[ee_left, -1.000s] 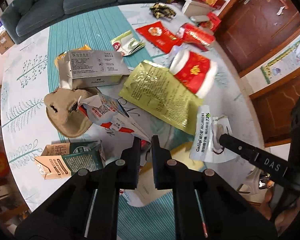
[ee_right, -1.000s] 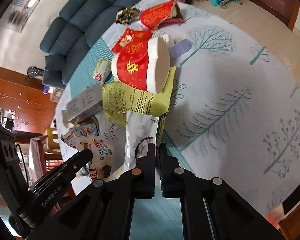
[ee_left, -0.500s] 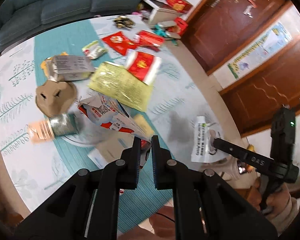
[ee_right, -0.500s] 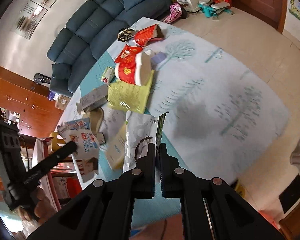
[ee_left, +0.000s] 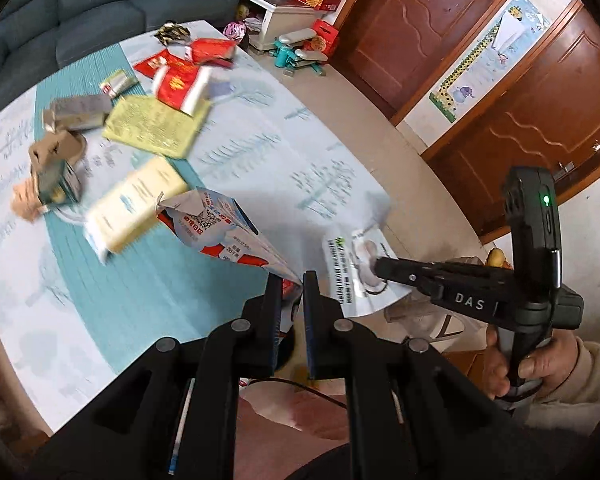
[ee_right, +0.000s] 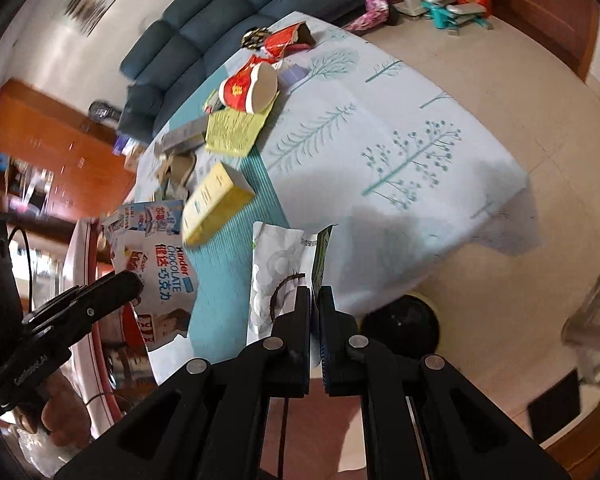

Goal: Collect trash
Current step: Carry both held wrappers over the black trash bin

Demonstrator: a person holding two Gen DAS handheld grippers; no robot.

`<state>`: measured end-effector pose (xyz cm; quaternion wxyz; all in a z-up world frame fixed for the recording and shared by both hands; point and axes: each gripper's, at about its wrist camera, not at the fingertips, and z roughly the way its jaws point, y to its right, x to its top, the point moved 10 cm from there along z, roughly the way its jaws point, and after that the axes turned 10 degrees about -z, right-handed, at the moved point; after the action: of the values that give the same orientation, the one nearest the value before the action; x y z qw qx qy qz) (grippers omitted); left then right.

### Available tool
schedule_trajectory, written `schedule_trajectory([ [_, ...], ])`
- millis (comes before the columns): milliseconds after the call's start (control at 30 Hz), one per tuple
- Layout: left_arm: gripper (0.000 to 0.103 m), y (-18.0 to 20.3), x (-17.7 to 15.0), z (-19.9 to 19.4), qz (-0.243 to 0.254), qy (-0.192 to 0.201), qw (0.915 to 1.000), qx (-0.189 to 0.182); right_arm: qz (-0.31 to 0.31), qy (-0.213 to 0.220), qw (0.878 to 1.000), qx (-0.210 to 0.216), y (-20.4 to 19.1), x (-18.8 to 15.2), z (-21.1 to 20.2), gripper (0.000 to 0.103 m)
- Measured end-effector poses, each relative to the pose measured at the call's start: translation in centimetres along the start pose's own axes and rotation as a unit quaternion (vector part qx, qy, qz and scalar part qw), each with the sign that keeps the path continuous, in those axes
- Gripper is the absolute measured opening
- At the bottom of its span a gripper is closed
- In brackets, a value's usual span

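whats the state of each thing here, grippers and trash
left gripper: shut on Kinder wrapper
Kinder wrapper: torn open, held off the table
right gripper: shut on white pouch
white pouch: held off the table
red cup: tipped on its side
yellow box: lying flat

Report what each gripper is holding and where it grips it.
The left gripper pinches the Kinder chocolate bag at its narrow bottom corner. The right gripper pinches the white coconut pouch at its lower edge.

Even daylight, no glare; motion blur on table (ee_left: 260,120) litter and at left edge; strong fisheye bending; soft floor shadow.
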<state>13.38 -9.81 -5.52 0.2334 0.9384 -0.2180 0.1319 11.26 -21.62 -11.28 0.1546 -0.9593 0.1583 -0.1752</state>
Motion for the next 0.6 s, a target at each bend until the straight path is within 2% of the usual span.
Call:
schedule_trajectory([
  [167,0.007,4.2,-4.9,2.1,-0.006,-0.007,0.9997,0.023,-0.043,-0.019,0.999,0.012,2.5,-3.3,-0.9,0.005],
  [267,0.007,5.6,-8.3,3.8,-0.024,-0.027,0.9984,0.043,-0.046,-0.045,0.998,0.026,4.3,-6.0,0.0,0.005],
  [400,0.007,5.7,-11.7,6.2,-0.042,-0.046,0.9955,0.071,-0.051,-0.078,0.995,0.033,6.7,-9.7,2.1,0.005],
  [600,0.007,4.2,-15.4,11.3,-0.048,-0.068,0.991,0.105,-0.03,-0.099,0.994,0.024,9.8,-13.6,6.9,0.005],
])
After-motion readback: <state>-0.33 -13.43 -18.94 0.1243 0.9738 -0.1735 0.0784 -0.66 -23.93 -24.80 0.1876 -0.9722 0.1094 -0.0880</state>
